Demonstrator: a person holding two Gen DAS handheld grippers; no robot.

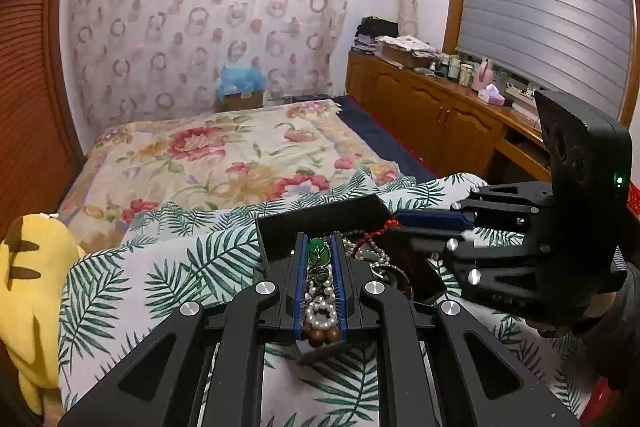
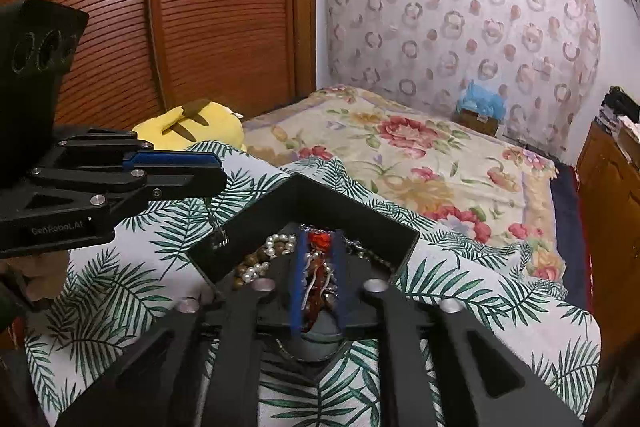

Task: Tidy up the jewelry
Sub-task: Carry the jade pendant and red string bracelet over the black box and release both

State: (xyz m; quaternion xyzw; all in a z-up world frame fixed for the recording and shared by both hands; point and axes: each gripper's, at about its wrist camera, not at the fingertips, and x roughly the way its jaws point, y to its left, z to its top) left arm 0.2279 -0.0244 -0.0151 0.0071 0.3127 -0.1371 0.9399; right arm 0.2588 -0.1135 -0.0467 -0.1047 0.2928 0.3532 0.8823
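Observation:
A black open jewelry box [image 1: 320,217] sits on a palm-leaf cloth; it also shows in the right wrist view [image 2: 304,203]. It holds a tangle of pearl strands [image 1: 372,253], wooden beads and a red cord. My left gripper [image 1: 319,247] hangs over the box, jaws narrowly apart around a green pendant [image 1: 319,251] with pearls and brown beads below it. In the right wrist view a thin chain hangs from it [image 2: 216,227]. My right gripper [image 2: 320,247] is nearly shut around a red knotted cord piece [image 2: 320,241]; it reaches in from the right in the left wrist view [image 1: 394,219].
The palm-leaf cloth [image 1: 180,267] lies over a bed with a floral quilt [image 1: 224,155]. A yellow plush toy [image 1: 28,267] lies at the left. Wooden cabinets [image 1: 432,111] with clutter run along the right. A slatted wardrobe [image 2: 200,7] stands at the left.

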